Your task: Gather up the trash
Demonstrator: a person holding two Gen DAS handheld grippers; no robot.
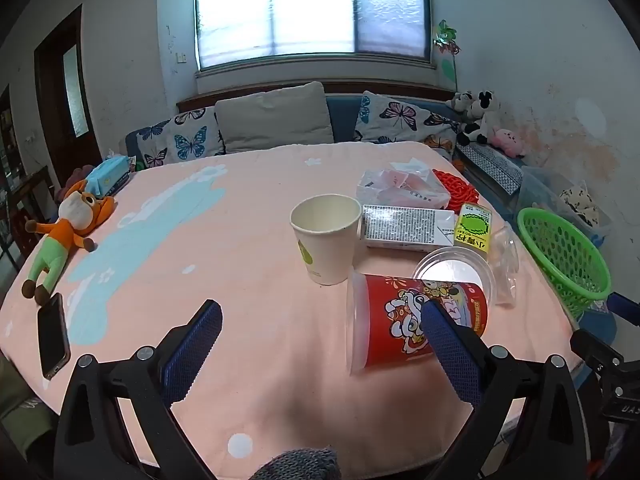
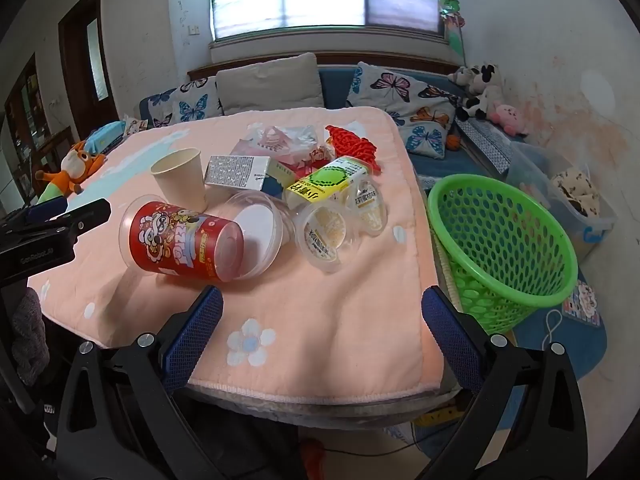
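Far left on the worktop (image 1: 256,208), near its left edge: phone (image 1: 53,336) flat, plush fox (image 1: 66,228) just beyond it, tissue pack (image 1: 107,174) at the far left corner. Wide bare stretch of pink cloth from there to the middle, free for moving.

Left gripper (image 1: 322,322) low over the near part, jaws spread wide, nothing between the pads; bare cloth under the gap, right pad overlapping the red cup (image 1: 416,328) in view, contact impossible to judge.

Trash bunched right of centre: paper cup (image 1: 326,236) upright; red cup on its side just in front, mouth toward the left; clear lid (image 1: 456,272) behind the red cup, touching it; grey box (image 1: 404,226) lying flat beside the paper cup; yellow-green carton (image 1: 474,230) at the box's right end; plastic wrappers (image 1: 400,186) and red mesh piece (image 1: 456,190) farther back. In the right wrist view, two clear jelly cups (image 2: 326,230) just right of the lid, near the worktop's right edge.

Right gripper (image 2: 322,316) over the near right corner, jaws wide apart, holding nothing; strip of empty cloth between it and the trash.

Green basket (image 2: 500,236) off the right edge, lower than the worktop, tilted, mouth open toward the worktop, close beside the edge. Sofa with pillows beyond the far edge
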